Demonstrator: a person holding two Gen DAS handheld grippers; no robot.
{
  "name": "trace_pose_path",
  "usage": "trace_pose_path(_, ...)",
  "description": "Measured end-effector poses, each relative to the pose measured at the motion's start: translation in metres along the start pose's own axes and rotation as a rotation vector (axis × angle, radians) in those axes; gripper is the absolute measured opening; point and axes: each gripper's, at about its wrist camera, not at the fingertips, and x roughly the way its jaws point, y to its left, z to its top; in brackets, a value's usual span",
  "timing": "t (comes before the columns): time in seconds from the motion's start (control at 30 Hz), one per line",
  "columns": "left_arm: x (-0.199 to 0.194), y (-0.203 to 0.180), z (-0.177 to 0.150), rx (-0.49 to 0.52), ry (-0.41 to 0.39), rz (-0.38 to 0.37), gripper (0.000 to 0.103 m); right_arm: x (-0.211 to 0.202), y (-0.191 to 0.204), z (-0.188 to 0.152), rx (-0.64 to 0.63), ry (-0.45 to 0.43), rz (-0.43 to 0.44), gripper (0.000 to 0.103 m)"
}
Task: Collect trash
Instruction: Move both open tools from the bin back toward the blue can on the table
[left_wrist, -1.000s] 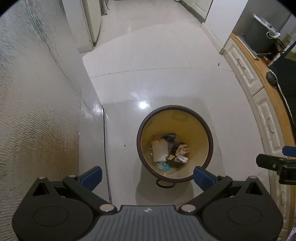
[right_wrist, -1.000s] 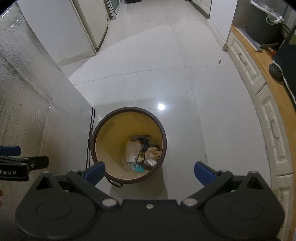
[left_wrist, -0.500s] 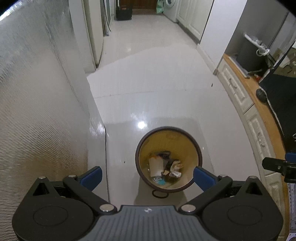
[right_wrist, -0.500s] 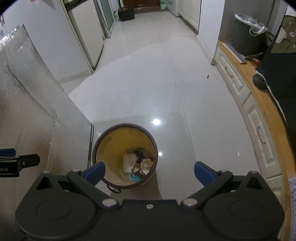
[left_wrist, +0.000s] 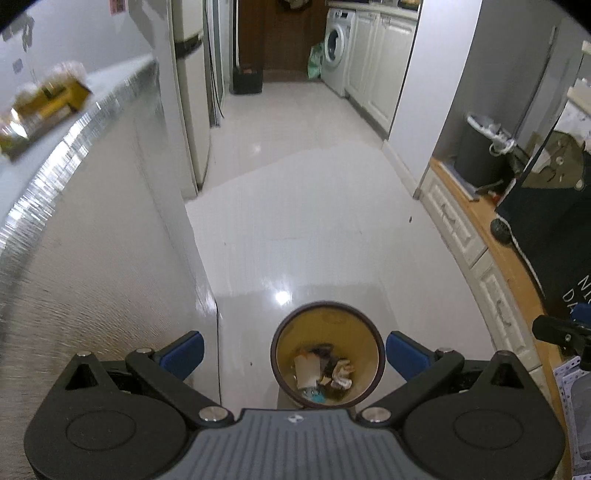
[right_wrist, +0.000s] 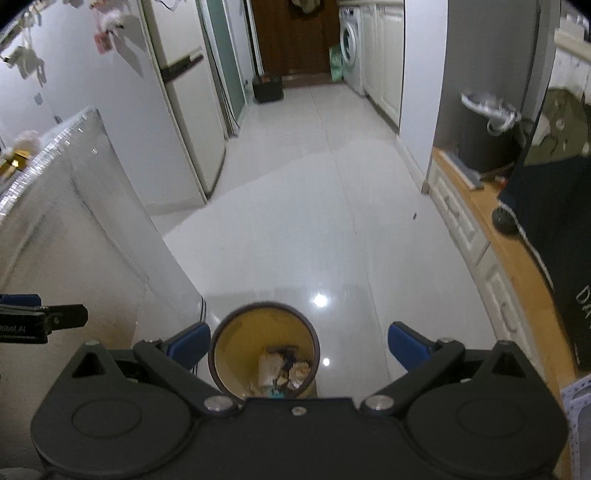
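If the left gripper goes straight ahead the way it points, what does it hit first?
Probably the bare floor beyond the bin, which sits low between its open fingers; depth is unclear.

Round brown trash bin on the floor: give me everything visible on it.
The round brown trash bin stands upright on the glossy white tile floor, open-topped with no lid in view. It has a dark brown rim and a smooth yellow-tan inner wall, plastic by the look. Crumpled white paper, dark scraps and a teal bit lie at its bottom. It sits close beside the silver textured panel. In both wrist views it shows between the open fingers; neither gripper touches it.
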Motion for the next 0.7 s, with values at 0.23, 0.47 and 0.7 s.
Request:
trace_pose_path(0.23, -0.059, 0.000, 0.013, 0.021, -0.114, 0.015, 0.103, -0.044, 0.014, 0.014, -0.030, -0.103, 0.024, 0.103)
trace_pose_path(0.47, -0.117, 0.009, 0.023, 0.041, -0.233, 0.035, 0.103, -0.082, 0.038, 0.032, -0.060, -0.211, 0.072, 0.103)
trace_pose_path(0.7, -0.165, 0.038, 0.026, 0.038, -0.327, 0.072, 0.103, -0.113, 0.080, 0.049, -0.105, -0.315, 0.141, 0.103)
